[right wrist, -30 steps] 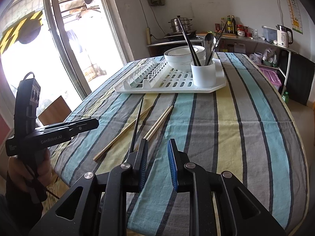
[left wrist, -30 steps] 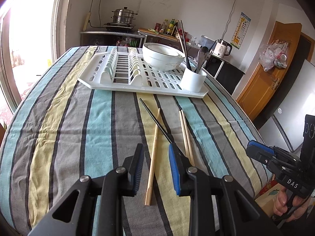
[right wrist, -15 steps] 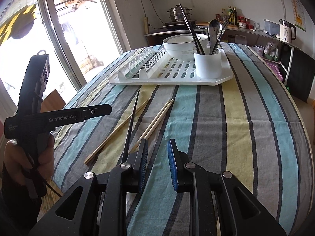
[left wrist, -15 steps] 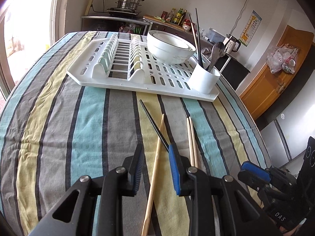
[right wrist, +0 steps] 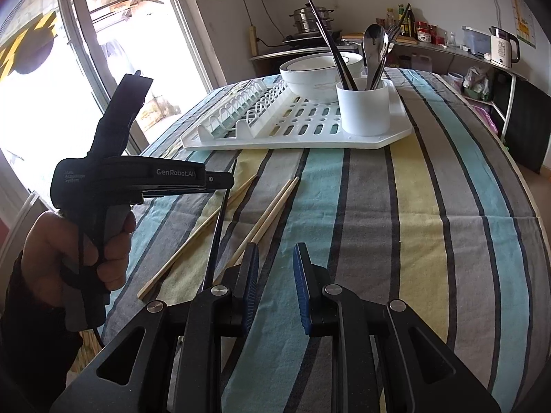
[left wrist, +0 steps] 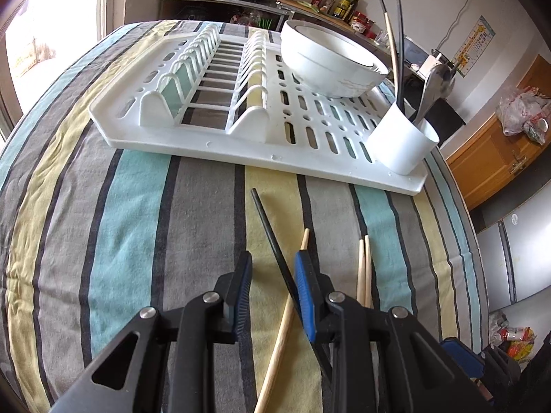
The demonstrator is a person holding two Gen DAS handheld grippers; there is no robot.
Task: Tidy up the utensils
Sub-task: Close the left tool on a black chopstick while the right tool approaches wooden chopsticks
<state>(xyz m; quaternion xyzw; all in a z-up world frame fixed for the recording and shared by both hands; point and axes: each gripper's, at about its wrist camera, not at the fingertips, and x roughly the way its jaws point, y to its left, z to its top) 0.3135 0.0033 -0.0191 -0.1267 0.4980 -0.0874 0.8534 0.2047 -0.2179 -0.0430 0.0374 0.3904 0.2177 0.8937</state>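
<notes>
On the striped cloth point(left wrist: 113, 227) before the rack point(left wrist: 310, 144), the slim black chopstick point(left wrist: 272, 237) is lying with its tip pointing at the rack, running back between the left gripper's point(left wrist: 272, 292) part-open, empty jaws, while the right gripper point(right wrist: 275, 275) is hovering likewise part-open and empty.

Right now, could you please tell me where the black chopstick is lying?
The black chopstick lies on the striped tablecloth, crossing a wooden chopstick, before the dish rack.
</notes>
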